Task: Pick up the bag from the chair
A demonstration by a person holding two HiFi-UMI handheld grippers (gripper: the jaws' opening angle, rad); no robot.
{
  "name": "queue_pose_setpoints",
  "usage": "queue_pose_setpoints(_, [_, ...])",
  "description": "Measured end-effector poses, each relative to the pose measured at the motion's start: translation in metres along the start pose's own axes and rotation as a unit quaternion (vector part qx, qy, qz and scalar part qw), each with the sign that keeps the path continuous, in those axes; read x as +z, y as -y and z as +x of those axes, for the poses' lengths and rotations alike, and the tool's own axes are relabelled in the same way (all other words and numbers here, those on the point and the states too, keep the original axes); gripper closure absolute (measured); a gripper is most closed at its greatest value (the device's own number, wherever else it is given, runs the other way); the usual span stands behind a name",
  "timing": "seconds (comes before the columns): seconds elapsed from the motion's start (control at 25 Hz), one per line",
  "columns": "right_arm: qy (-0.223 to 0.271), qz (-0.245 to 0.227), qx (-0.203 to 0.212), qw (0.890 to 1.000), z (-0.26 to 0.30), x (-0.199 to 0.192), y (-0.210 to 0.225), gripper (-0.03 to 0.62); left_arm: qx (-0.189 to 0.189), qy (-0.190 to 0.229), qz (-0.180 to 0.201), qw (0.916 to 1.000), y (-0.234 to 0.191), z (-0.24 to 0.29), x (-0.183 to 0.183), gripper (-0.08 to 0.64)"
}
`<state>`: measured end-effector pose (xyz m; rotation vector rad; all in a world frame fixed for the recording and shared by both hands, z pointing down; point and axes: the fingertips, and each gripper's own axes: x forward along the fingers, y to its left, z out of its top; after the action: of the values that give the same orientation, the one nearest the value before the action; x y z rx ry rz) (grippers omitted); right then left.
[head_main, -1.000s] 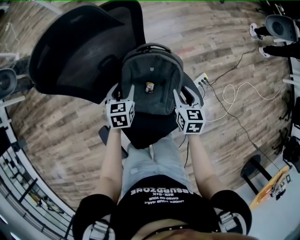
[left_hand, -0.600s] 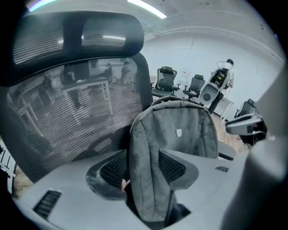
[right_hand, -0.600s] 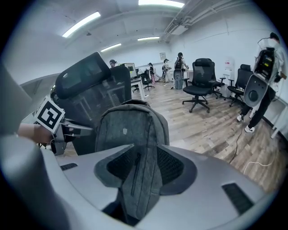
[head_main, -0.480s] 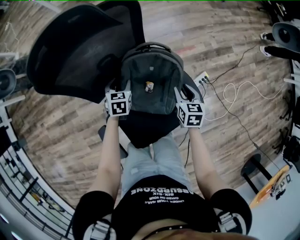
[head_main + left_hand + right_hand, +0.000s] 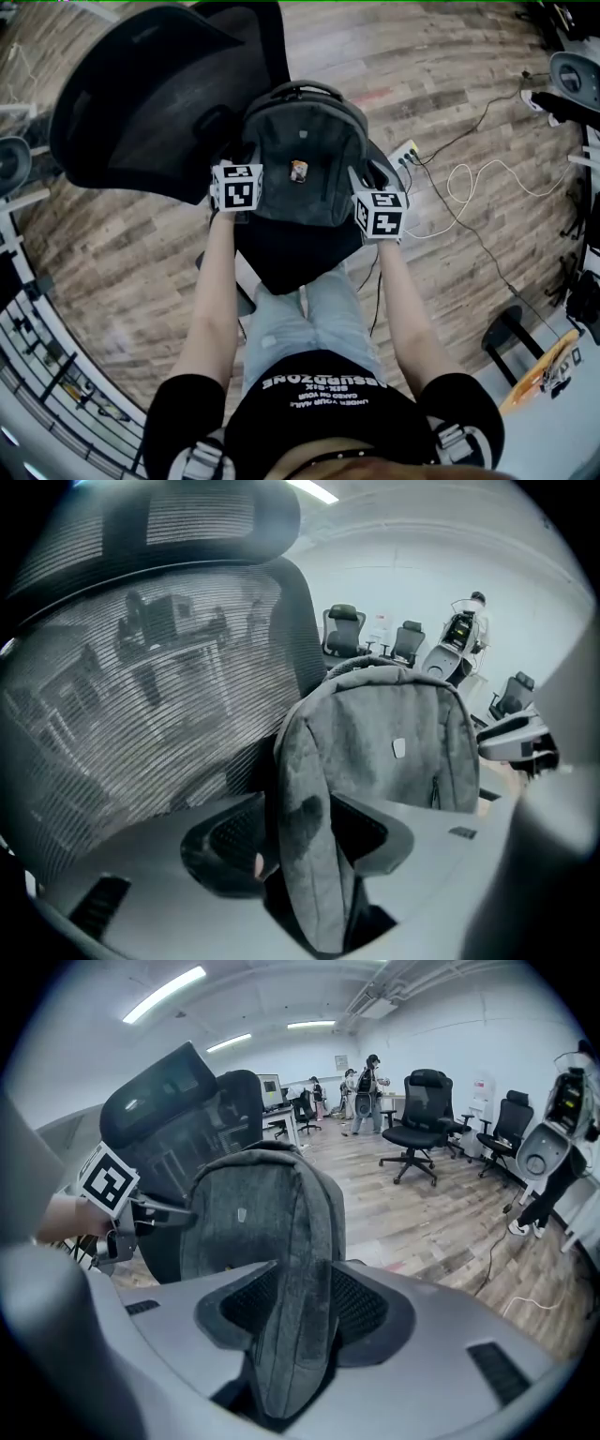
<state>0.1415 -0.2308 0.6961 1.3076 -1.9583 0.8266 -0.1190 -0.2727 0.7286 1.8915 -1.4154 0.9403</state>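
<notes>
grey fabric backpack parked on the black mesh chair
left hand-held gripper and right hand-held gripper loose around its straps; right's jaws just widened

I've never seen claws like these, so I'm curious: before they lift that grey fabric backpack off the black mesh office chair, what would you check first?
1. Grey fabric backpack stands upright on the black mesh office chair: ok.
2. Left-side grey padded strap runs between the left claw's jaws: ok.
3. Right-side grey padded strap runs between the right claw's jaws: ok.
4. Claws closed on the straps: not ok. Both are open, and the right claw's jaws have just been opening.
5. Straps free of snags lower down: cannot tell, as the claws hide that part.
</notes>
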Motion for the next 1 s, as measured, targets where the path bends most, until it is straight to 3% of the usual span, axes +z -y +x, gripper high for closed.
queue_pose_setpoints(0.2, [-0.01,0.009,-0.008,1.0,0.011,-0.005,0.006,0.417,-0.006,-0.008,0.01,0.9999,0.0,0.013,-0.002,0.348])
queue_pose_setpoints(0.36, [-0.022,0.008,-0.022,0.999,0.02,-0.01,0.009,0.42,0.002,0.013,0.017,0.9998,-0.001,0.016,-0.001,0.354])
queue_pose_setpoints(0.44, [-0.025,0.002,-0.038,0.999,0.022,-0.011,0.012,0.484,0.003,0.02,0.014,0.9997,0.0,0.017,-0.002,0.377])
queue_pose_setpoints(0.56, [-0.027,0.009,-0.04,0.999,0.024,-0.013,0.014,0.502,-0.001,0.022,0.012,0.9997,0.001,0.018,-0.004,0.401])
queue_pose_setpoints(0.8, [-0.009,0.013,-0.041,0.999,0.025,-0.017,0.015,0.508,0.01,0.034,0.021,0.9992,0.005,0.013,-0.007,0.426])
queue_pose_setpoints(1.0, [0.002,0.001,-0.044,0.999,0.028,-0.018,0.014,0.508,0.021,0.04,0.008,0.999,0.005,0.013,-0.01,0.434])
